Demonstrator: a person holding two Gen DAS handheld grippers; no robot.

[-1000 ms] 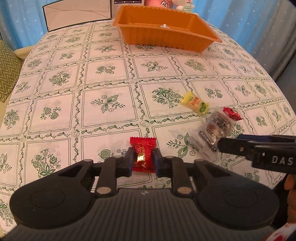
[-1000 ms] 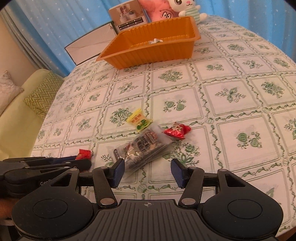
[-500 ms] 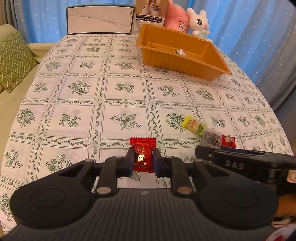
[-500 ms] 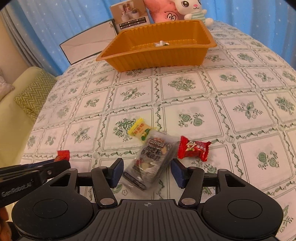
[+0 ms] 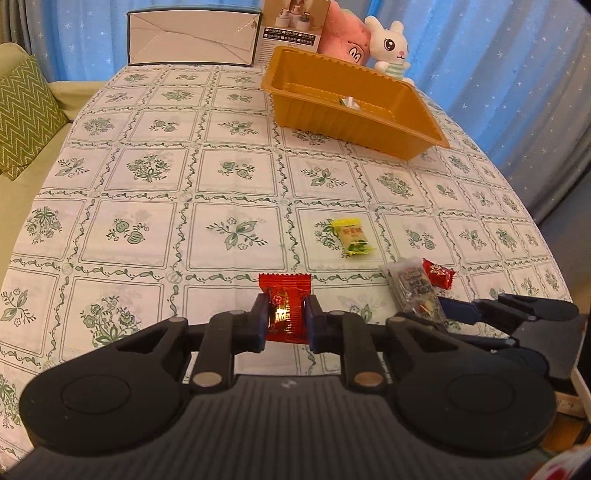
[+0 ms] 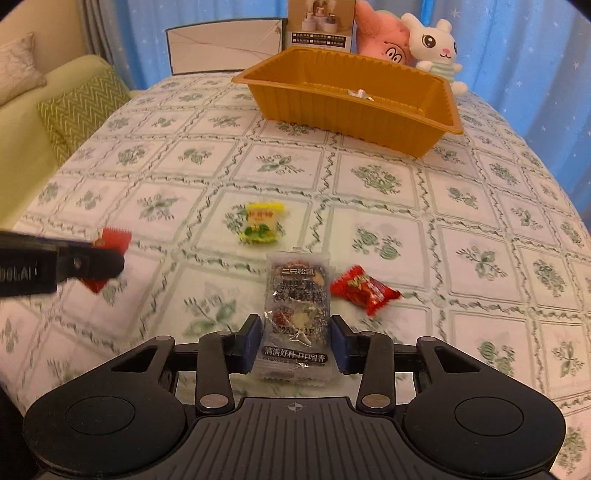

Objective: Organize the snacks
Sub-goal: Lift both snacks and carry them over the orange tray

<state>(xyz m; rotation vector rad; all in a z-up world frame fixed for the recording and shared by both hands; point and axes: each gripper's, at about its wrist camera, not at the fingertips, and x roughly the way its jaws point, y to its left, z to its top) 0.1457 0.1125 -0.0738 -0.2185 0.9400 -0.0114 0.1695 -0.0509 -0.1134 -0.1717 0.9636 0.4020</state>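
My left gripper (image 5: 284, 325) is shut on a red snack packet (image 5: 285, 306) and holds it above the table; it also shows in the right wrist view (image 6: 110, 240). My right gripper (image 6: 297, 341) has its fingers on both sides of a clear dark-printed snack pack (image 6: 297, 306) lying on the tablecloth, pads close against its edges. A yellow candy (image 6: 262, 221) and a red wrapped candy (image 6: 364, 290) lie nearby. The orange tray (image 5: 413, 133) stands at the far side with one small wrapped piece (image 5: 349, 101) inside.
A white box (image 5: 192, 37), a printed carton (image 5: 295, 26) and two plush toys (image 5: 388, 44) stand behind the tray. A sofa with a green zigzag cushion (image 5: 22, 114) is off the table's left edge. Blue curtains hang behind.
My left gripper has lifted the red packet and tilted up toward the tray. My right gripper moved forward over the clear pack and narrowed from wide open to closing on it.
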